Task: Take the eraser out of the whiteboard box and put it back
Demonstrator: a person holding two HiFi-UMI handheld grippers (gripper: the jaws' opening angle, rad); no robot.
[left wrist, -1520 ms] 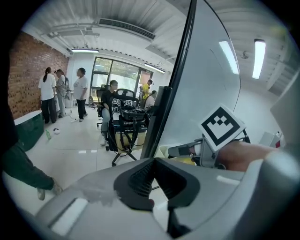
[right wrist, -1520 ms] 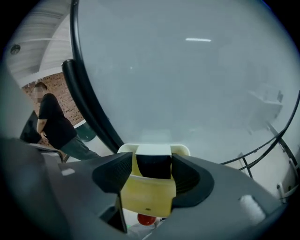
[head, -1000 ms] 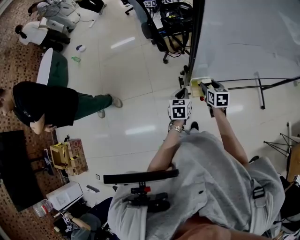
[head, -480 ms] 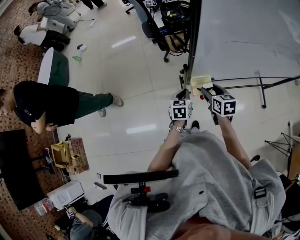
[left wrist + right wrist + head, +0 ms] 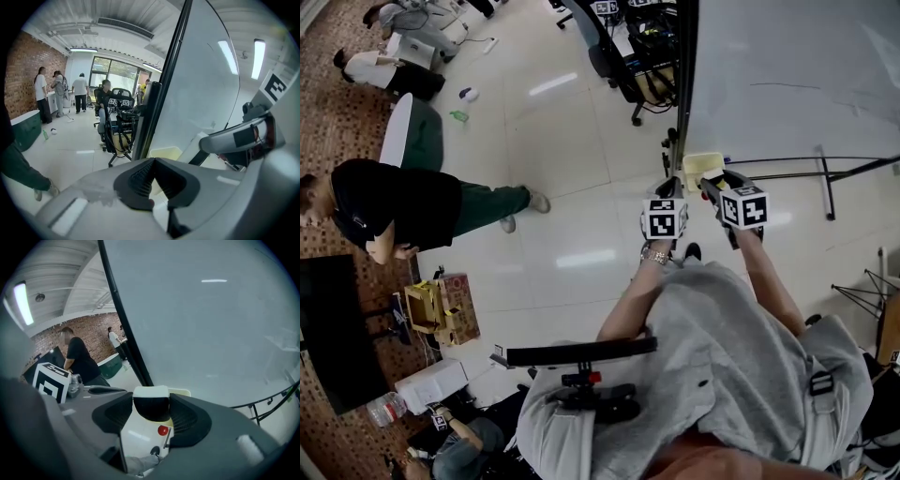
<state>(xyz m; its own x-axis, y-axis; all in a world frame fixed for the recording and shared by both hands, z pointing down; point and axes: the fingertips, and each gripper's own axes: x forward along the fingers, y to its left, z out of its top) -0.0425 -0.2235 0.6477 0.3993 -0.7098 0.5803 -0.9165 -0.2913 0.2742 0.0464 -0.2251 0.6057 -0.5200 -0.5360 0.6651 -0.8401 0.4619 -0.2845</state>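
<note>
Right gripper [image 5: 151,414] clamps the eraser [image 5: 151,399] just beside the whiteboard box [image 5: 181,393].

"Where does the whiteboard box [image 5: 703,166] sit?"
"At the lower left corner of the whiteboard [image 5: 787,75], just beside its post [image 5: 686,84]"
"And the eraser [image 5: 151,393]?"
"Between the jaws of the right gripper [image 5: 151,404], just in front of the box. The left gripper [image 5: 667,185] is just to its left"
"Farther off?"
"A chair [image 5: 614,56] behind the post, a person [image 5: 394,206] well to the left"
</note>
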